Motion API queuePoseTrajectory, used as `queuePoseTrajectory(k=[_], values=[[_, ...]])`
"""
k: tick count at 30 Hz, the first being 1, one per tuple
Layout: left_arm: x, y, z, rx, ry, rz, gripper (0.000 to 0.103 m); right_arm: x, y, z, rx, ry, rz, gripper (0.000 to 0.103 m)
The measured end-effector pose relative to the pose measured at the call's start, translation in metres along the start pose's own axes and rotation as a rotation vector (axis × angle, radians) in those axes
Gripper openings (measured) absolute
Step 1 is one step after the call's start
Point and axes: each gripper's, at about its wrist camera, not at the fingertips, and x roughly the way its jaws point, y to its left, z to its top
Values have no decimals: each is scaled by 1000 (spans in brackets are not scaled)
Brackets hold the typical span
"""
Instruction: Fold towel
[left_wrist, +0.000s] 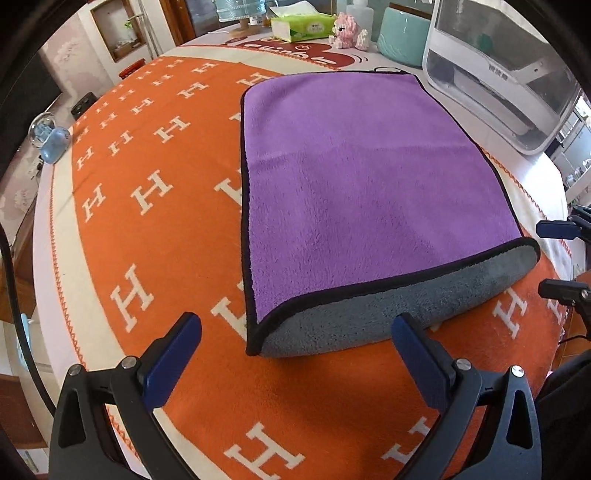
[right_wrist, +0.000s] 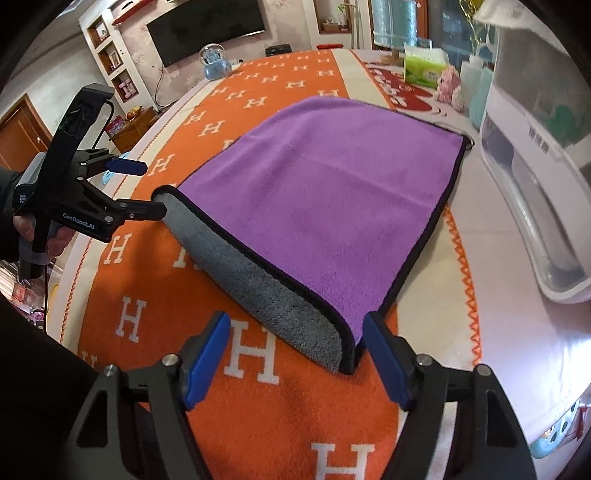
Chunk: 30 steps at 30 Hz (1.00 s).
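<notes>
A purple towel (left_wrist: 362, 177) with black trim lies folded over on the orange H-pattern tablecloth (left_wrist: 155, 229), its grey underside showing along the near fold. It also shows in the right wrist view (right_wrist: 325, 192). My left gripper (left_wrist: 295, 354) is open and empty, just short of the towel's near left corner; it also shows in the right wrist view (right_wrist: 147, 188) at the grey fold's left end. My right gripper (right_wrist: 295, 350) is open and empty at the near right corner; its fingertips show at the left wrist view's right edge (left_wrist: 554, 258).
A white plastic bin (left_wrist: 498, 74) stands right of the towel. A tissue pack (left_wrist: 303, 24), a pink toy (left_wrist: 347, 29) and a teal jar (left_wrist: 400, 33) stand behind it. A snow globe (right_wrist: 214, 61) stands at the far left table edge.
</notes>
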Motion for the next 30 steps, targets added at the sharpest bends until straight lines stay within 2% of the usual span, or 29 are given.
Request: queuePoseTrajectory(k=[9, 12, 14, 17, 21, 25, 27, 30], values=[[14, 9, -2, -3, 7, -44, 86, 16, -7, -5, 18, 41, 2, 58], [17, 11, -1, 6, 14, -63, 78, 19, -9, -7, 26, 49, 10, 55], [18, 11, -1, 8, 19, -82, 68, 20, -9, -7, 27, 51, 9, 53], [21, 11, 0, 8, 32, -114, 58, 19, -10, -7, 31, 52, 9, 50], [25, 13, 1, 4, 44, -120, 55, 19, -12, -7, 35, 55, 10, 47], [26, 17, 0, -9, 56, -123, 48, 18, -12, -8, 43, 57, 9, 43], [25, 17, 0, -13, 59, -120, 42, 18, -13, -8, 48, 57, 8, 39], [26, 18, -1, -17, 67, -134, 26, 18, -14, -8, 55, 59, 4, 32]])
